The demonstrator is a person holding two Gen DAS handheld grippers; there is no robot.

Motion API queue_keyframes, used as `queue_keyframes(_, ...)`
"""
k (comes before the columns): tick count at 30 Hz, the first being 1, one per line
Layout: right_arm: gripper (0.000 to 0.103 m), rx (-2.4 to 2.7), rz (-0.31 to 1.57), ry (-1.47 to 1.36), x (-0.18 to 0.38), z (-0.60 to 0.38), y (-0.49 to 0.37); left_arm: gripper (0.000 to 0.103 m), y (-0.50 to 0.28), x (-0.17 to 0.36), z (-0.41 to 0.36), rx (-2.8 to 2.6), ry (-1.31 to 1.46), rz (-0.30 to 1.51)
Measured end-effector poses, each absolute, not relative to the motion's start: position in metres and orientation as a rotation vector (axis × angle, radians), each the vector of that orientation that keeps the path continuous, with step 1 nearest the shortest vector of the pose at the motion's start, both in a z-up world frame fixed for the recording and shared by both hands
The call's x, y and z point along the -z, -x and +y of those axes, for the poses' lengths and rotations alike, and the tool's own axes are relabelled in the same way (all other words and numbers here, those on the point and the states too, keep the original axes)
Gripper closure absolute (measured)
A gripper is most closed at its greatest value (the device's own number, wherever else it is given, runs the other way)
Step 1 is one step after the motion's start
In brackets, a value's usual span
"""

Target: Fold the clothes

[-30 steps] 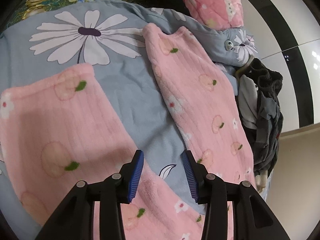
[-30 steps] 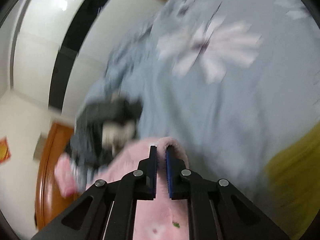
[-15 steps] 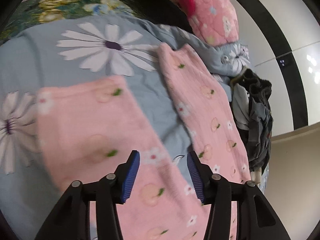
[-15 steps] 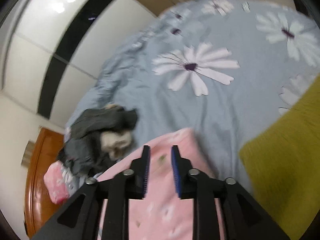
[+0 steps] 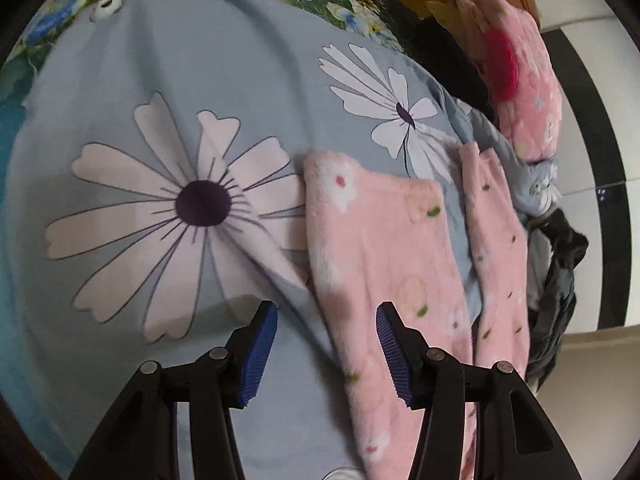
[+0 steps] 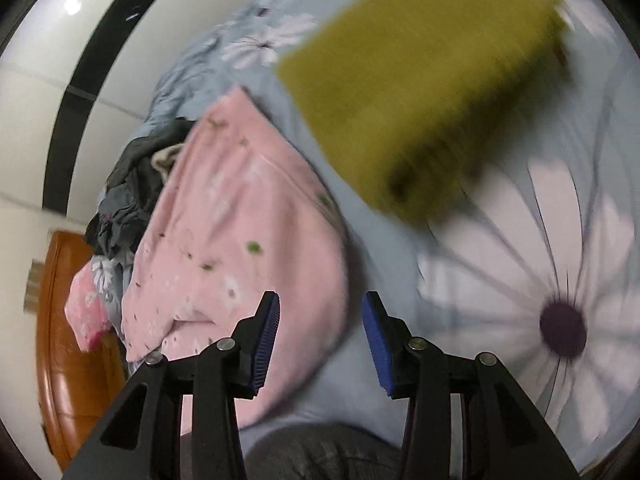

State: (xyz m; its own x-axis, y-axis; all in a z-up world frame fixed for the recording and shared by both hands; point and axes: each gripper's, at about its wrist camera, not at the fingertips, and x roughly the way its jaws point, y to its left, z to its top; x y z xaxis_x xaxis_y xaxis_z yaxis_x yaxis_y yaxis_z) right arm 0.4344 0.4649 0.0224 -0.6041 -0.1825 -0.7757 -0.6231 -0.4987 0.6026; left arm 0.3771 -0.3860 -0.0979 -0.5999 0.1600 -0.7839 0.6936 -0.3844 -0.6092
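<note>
A big bed fills both views, covered with a light blue sheet (image 5: 168, 80) that has large white daisies printed on it.

The left gripper (image 5: 326, 354) hangs over the sheet with its blue pads wide apart. Nothing is between them but the sheet below and the edge of the pink pants (image 5: 380, 248). The pads touch nothing.

The right gripper (image 6: 320, 340) also has its blue pads apart. Its jaws have just been opening, and they hold nothing. Under them lie the edge of the pink pants (image 6: 240, 248) and bare blue sheet (image 6: 384, 248).

The pink pants are soft and fuzzy, with little flowers and green leaves on them. In the left view they lie flat on the bed, right of the gripper, with the two legs side by side and a strip of sheet showing between them.

Past the pants, at the bed's edge, sits a heap of dark grey clothes (image 5: 560, 276). Near it is another pink fluffy thing (image 5: 524, 80) with a red patch. A folded yellow-green cloth (image 6: 424, 80) lies on the sheet in the right view, blurry. A brown wooden bed end (image 6: 68, 344) and a white wall with a black stripe (image 6: 80, 92) are behind.
</note>
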Motion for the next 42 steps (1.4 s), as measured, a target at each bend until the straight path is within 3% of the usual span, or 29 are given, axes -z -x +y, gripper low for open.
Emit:
queue_keyframes(3, 0.049, -2.169, 1.497, 1.169, -0.012, 0.462, -0.434, 0.049, -0.363, 0.101, -0.386, 2.082, -1.156, 1.456)
queue_keyframes(10, 0.047, -2.065, 1.583, 1.222, 0.023, 0.454, -0.409, 0.059, -0.36, 0.115, -0.398, 1.989, -1.081, 1.575)
queue_keyframes(11, 0.047, -2.053, 1.598, 1.221, 0.027, 0.453, -0.405, 0.067, -0.36, 0.115, -0.4, 1.975, -1.07, 1.586)
queue_keyframes(12, 0.047, -2.044, 1.617, 1.206, 0.028, 0.452, -0.402, 0.087, -0.361, 0.115, -0.401, 1.958, -1.065, 1.592)
queue_keyframes(13, 0.049, -2.035, 1.638, 1.188, 0.029, 0.451, -0.4, 0.096, -0.362, 0.115, -0.402, 1.943, -1.057, 1.605)
queue_keyframes(14, 0.053, -2.026, 1.659, 1.169, 0.03, 0.449, -0.397, 0.099, -0.363, 0.114, -0.403, 1.932, -1.046, 1.623)
queue_keyframes(16, 0.093, -2.013, 1.695, 1.15, 0.027, 0.446, -0.394, 0.099, -0.361, 0.104, -0.404, 1.96, -1.022, 1.636)
queue_keyframes(17, 0.096, -2.025, 1.705, 1.137, 0.022, 0.443, -0.392, 0.099, -0.359, 0.096, -0.404, 1.983, -1.009, 1.637)
queue_keyframes(25, 0.1, -2.384, 1.597, 0.868, -0.094, 0.444, -0.395, 0.1, -0.339, 0.006, -0.406, 2.299, -0.855, 1.611)
queue_keyframes(28, 0.1, -2.472, 1.541, 0.769, -0.127, 0.444, -0.418, 0.1, -0.351, -0.005, -0.409, 2.344, -0.823, 1.575)
queue_keyframes(35, 0.1, -2.336, 1.618, 0.822, -0.088, 0.446, -0.463, 0.1, -0.392, 0.01, -0.422, 2.27, -0.833, 1.544)
queue_keyframes(42, 0.1, -2.419, 1.594, 0.792, -0.115, 0.442, -0.437, 0.1, -0.37, -0.032, -0.409, 2.338, -0.824, 1.437)
